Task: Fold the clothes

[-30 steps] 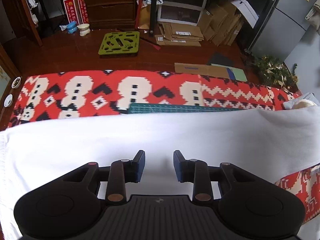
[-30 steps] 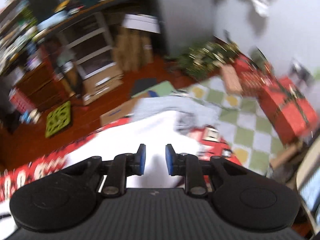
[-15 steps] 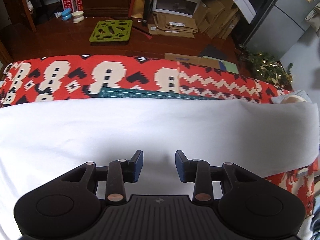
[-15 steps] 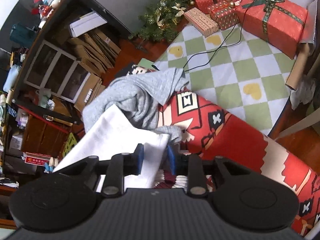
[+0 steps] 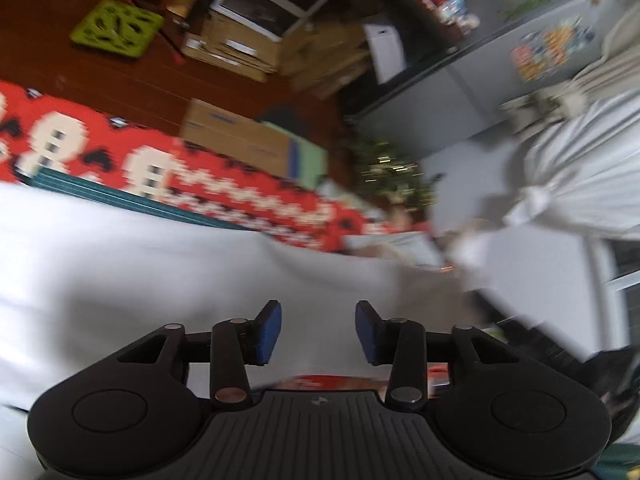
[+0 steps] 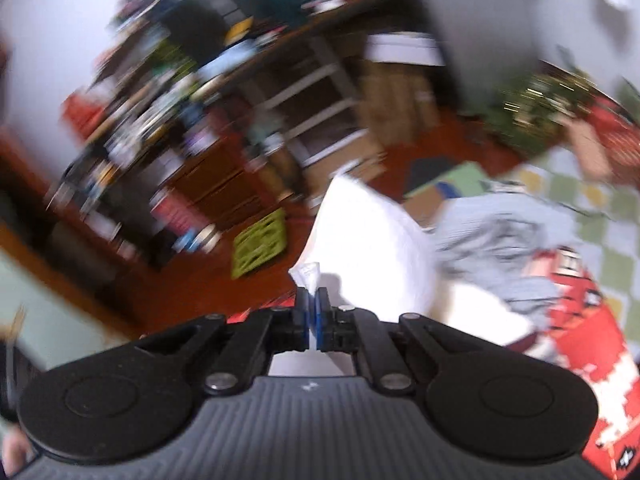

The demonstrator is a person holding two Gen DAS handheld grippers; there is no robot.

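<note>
On the red patterned blanket (image 5: 256, 196) lies the large white cloth garment (image 5: 120, 256), spread wide under the left gripper (image 5: 318, 330), and one end of it now rises from the surface, pinched between the blue pads of the right gripper (image 6: 312, 312). Half a second ago the right fingers stood a little apart at the corner of the white cloth; now they are pressed together on a small tuft of it (image 6: 308, 274), and the cloth stands up in front of them like a peak. The left fingers are spread and hold nothing, as they were before, but this gripper has turned toward the right end of the garment. I judge that a fold is being started by lifting this end, though which way it will be carried I cannot say. A crumpled grey knitted garment (image 6: 500, 240) lies just beside the white one, touching it. Both views are strongly blurred by motion, so edges of the white cloth are soft, its left part is cut off by the frame, and I cannot tell whether it is a shirt or how many layers it has already.
</note>
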